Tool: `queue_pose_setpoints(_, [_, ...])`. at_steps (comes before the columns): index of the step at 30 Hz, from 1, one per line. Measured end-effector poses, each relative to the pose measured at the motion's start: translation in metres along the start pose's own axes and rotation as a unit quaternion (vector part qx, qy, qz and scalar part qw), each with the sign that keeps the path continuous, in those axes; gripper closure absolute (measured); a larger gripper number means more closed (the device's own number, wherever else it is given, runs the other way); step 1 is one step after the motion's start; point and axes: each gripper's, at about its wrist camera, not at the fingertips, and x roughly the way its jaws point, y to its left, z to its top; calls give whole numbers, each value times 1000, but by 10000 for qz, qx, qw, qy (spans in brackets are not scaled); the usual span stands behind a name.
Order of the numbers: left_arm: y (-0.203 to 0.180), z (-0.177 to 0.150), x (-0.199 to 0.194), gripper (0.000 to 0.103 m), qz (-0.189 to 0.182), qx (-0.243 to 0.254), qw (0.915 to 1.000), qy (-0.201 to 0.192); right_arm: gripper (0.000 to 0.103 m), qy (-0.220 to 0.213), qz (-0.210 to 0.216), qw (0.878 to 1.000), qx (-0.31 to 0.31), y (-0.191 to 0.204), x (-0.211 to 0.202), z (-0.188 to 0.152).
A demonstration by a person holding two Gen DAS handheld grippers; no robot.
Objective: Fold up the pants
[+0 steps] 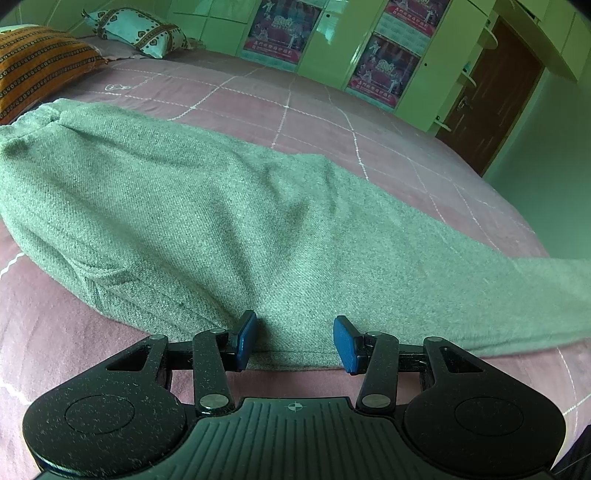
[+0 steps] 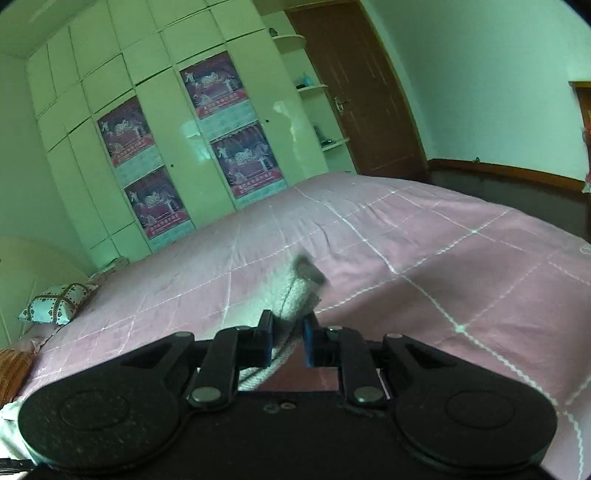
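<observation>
Grey pants (image 1: 229,221) spread flat across a pink bedspread (image 1: 369,125) crossed by white stitched lines forming large squares, waistband end bunched toward the left near an orange patterned pillow (image 1: 33,62), one leg running off to the right edge of the left wrist view. Left gripper (image 1: 295,341) low over the near hem of the pants, blue pads (image 1: 246,339) spread wide apart with the cloth edge lying between them, neither pad pressed to the fabric. Right gripper (image 2: 288,341) raised above the bedspread (image 2: 424,295), jaws drawn close and pinching a fold of the grey pants (image 2: 295,299), which stands up between the pads and trails down below the tool (the tip of that fold blurred). Beyond the bed, a wall of pale built-in wardrobe doors (image 2: 159,110) carrying four pink-and-purple posters (image 2: 243,162), print too small to read. Small corner shelves (image 2: 314,88) beside the wardrobe, then a dark brown door (image 2: 362,96) with a metal handle. A white pillow (image 2: 55,302) with a heart pattern at the head of the bed, also seen at upper left in the left wrist view (image 1: 136,31). Plain pale wall to the right with a dark wooden skirting along its base.
</observation>
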Motion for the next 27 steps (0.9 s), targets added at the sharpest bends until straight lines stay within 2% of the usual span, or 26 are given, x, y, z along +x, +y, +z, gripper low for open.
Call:
queue_pose_setpoints(1, [-1, 0, 0, 56, 2, 18, 10000, 1, 96, 333, -191, 9990, 243, -16, 16, -10])
queue_pose_setpoints(3, [-2, 0, 0, 56, 11, 51, 10000, 18, 95, 1250, -551, 9861, 947, -46, 51, -35])
queue_pose_setpoints(4, [-2, 0, 0, 56, 8, 53, 10000, 25, 93, 1236, -507, 9844, 1148, -50, 52, -37])
queue_pose_setpoints(5, [-3, 1, -1, 56, 13, 56, 10000, 16, 89, 1153, -519, 9860, 1090, -47, 48, -33])
queue_pose_setpoints(6, [-3, 1, -1, 56, 23, 71, 10000, 0, 79, 1057, -594, 9872, 1036, -42, 42, -29])
queue_pose_setpoints(7, [-5, 2, -1, 56, 40, 67, 10000, -11, 77, 936, -705, 9886, 950, -37, 36, -26])
queue_pose_setpoints(9, [-7, 9, -10, 56, 46, -98, 9999, -129, 79, 510, -910, 9925, 630, -27, 18, -22])
queue_pose_setpoints(13, [-16, 43, -12, 56, 319, 187, 9980, -518, 80, 349, -665, 9970, 163, -4, 13, -16])
queue_pose_setpoints(16, [-22, 81, 6, 56, 577, 686, 9932, -749, 80, 495, -365, 9978, -232, 27, 38, -15])
queue_pose_setpoints(17, [-20, 93, 15, 56, 762, 772, 9917, -695, 80, 586, -201, 9975, -341, 43, 48, -17])
queue_pose_setpoints(20, [2, 116, 48, 56, 1857, 743, 9794, -284, 80, 879, 222, 9931, -742, 91, 74, -26])
queue_pose_setpoints(21, [19, 117, 62, 56, 2260, 651, 9719, -32, 80, 966, 305, 9907, -907, 106, 86, -30])
queue_pose_setpoints(22, [39, 114, 70, 56, 2434, 412, 9690, 124, 79, 1101, 384, 9874, -1071, 122, 101, -36])
queue_pose_setpoints(24, [72, 107, 58, 56, 1962, -297, 9800, -172, 78, 1547, 276, 9784, -1343, 147, 131, -52])
queue_pose_setpoints(25, [77, 107, 47, 56, 1921, -370, 9804, -223, 76, 1902, 47, 9705, -1481, 156, 151, -62])
queue_pose_setpoints(26, [80, 106, 35, 56, 1998, -336, 9788, -311, 76, 2034, -135, 9645, -1682, 164, 165, -68])
queue_pose_setpoints(27, [84, 102, 19, 56, 1969, -311, 9788, -463, 77, 1931, -200, 9626, -1890, 175, 168, -67])
